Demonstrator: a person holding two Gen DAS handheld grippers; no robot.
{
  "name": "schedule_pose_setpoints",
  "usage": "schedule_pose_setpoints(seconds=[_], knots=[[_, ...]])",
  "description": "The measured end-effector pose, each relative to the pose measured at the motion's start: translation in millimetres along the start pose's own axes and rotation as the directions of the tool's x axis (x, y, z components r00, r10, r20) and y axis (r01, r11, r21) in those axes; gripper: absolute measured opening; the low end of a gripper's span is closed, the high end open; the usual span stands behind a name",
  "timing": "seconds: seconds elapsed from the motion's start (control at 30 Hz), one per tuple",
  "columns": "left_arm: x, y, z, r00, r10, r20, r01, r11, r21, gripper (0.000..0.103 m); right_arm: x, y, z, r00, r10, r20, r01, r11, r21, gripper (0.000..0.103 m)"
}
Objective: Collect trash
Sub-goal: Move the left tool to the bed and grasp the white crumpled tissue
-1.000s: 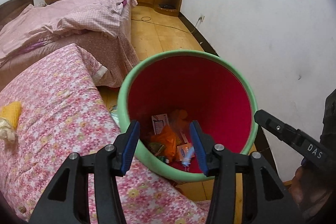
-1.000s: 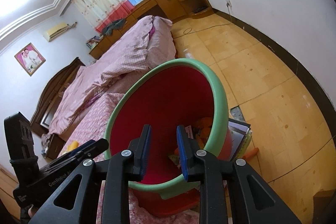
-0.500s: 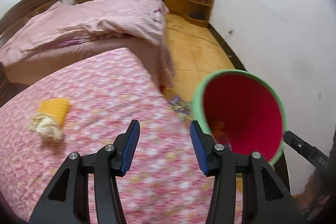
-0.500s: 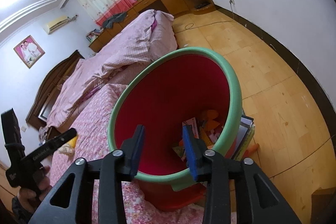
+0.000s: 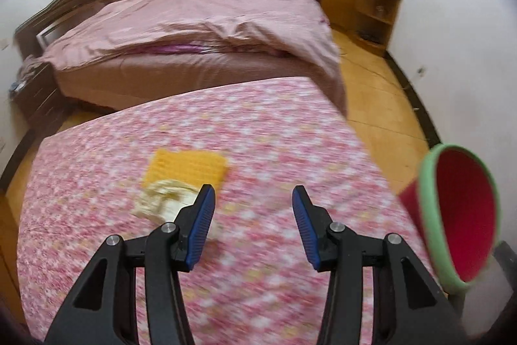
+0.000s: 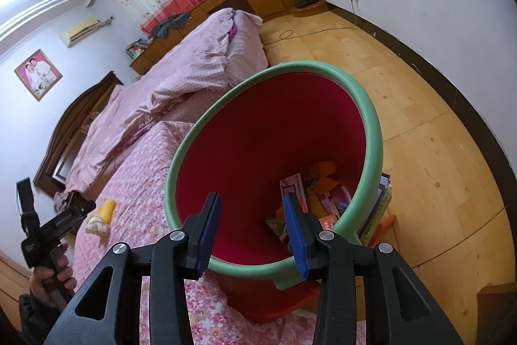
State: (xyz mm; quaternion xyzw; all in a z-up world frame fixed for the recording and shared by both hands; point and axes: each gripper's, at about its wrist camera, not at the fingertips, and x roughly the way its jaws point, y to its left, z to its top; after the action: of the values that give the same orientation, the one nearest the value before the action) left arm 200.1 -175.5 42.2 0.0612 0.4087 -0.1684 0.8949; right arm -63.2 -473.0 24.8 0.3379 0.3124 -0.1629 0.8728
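Observation:
A red bin with a green rim stands by the floral bed; wrappers and paper scraps lie inside. It shows at the right edge of the left wrist view. My right gripper is open and empty over the bin's near rim. My left gripper is open and empty above the floral bedspread. A yellow cloth with a crumpled white wad lies just ahead left of it, also seen in the right wrist view.
A bed with a pink quilt stands beyond. Wooden cabinets and shelves line the far wall. Books or folders and an orange item lie on the wooden floor beside the bin.
My left gripper has swung left, away from the bin, and now faces the yellow cloth and white wad. My right gripper has opened wider and stays at the bin.

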Motion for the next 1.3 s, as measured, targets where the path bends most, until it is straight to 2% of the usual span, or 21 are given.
schedule_pose_setpoints(seconds=[0.17, 0.47, 0.73, 0.77, 0.87, 1.0, 1.1, 1.3], knots=[[25.1, 25.9, -1.7, 0.998, 0.037, -0.054, -0.039, 0.999, -0.037, 0.05, 3.9, 8.3, -1.0, 1.0, -0.009, -0.009, 0.009, 1.0, 0.0, 0.044], [43.9, 50.1, -14.0, 0.994, 0.096, -0.057, -0.098, 0.994, -0.049, 0.054, 15.1, 43.0, -4.3, 0.999, 0.014, -0.029, -0.016, 0.997, -0.072, 0.044], [44.5, 76.4, -20.2, 0.995, 0.087, -0.052, -0.091, 0.992, -0.086, 0.054, 27.0, 89.8, -7.3, 0.998, 0.043, -0.054, -0.052, 0.98, -0.19, 0.044], [42.9, 80.2, -21.2, 0.995, 0.089, -0.049, -0.093, 0.992, -0.086, 0.053, 28.0, 95.4, -7.8, 0.997, 0.046, -0.056, -0.057, 0.978, -0.202, 0.044], [40.3, 93.5, -24.8, 0.994, 0.092, -0.05, -0.097, 0.991, -0.096, 0.039, 32.0, 113.7, -8.8, 0.996, 0.065, -0.065, -0.078, 0.969, -0.235, 0.044], [36.6, 111.8, -29.9, 0.998, 0.047, -0.048, -0.052, 0.992, -0.117, 0.03, 40.8, 139.8, -11.8, 0.993, 0.081, -0.082, -0.101, 0.954, -0.283, 0.044], [23.3, 118.3, -31.8, 0.999, 0.033, -0.024, -0.036, 0.992, -0.118, 0.028, 50.4, 162.4, -16.7, 0.99, 0.095, -0.107, -0.125, 0.939, -0.32, 0.044], [-11.2, 154.6, -37.9, 0.999, 0.013, 0.041, -0.004, 0.977, -0.211, 0.028, 71.0, 206.9, -28.0, 0.978, 0.137, -0.155, -0.187, 0.905, -0.383, 0.044]])
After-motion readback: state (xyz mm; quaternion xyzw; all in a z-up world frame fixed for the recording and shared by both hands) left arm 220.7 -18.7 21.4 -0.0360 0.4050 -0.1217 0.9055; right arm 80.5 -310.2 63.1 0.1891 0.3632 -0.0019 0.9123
